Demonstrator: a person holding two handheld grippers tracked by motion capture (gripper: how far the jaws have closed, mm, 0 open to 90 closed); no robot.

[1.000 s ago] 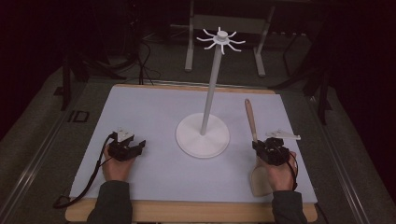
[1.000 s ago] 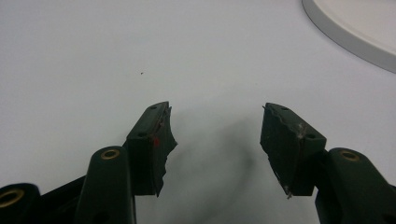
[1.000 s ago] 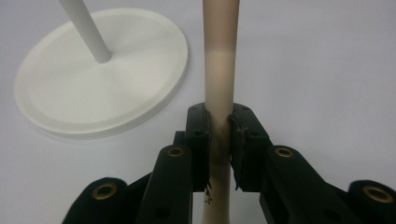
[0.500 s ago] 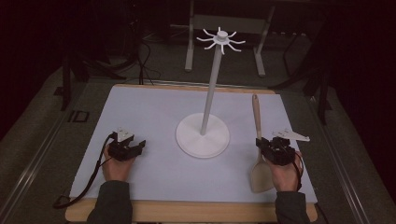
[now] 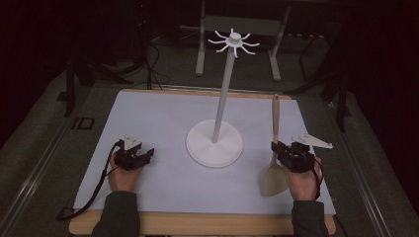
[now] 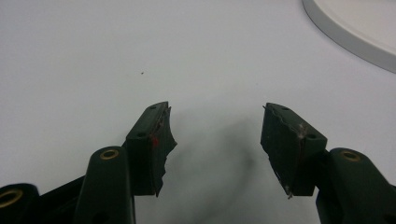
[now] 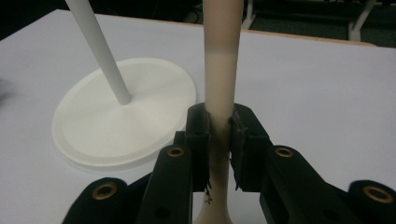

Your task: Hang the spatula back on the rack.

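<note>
Spatula [image 5: 274, 148], wooden: lower right of frame, handle pointing up-frame, blade near the table [image 5: 163, 118] front edge; right gripper [image 5: 282, 152] jaws clamped on its handle. Left gripper [image 5: 143, 157], lower left: jaws wide apart, empty. White hook stand [image 5: 215, 143] at centre.

Matt, seemingly wooden spatula [image 5: 274, 148]

Table [image 5: 148, 224]: one, under one white sheet [image 5: 163, 113].
Stand [image 5: 215, 143]: one, white, with round base, single pole and one ring of hooks at the top.
Spatula [image 5: 274, 163]: one, pale wood-coloured.
Tongs: two, left tongs [image 5: 143, 157] and right tongs [image 5: 274, 146].
Hands: two.
</note>
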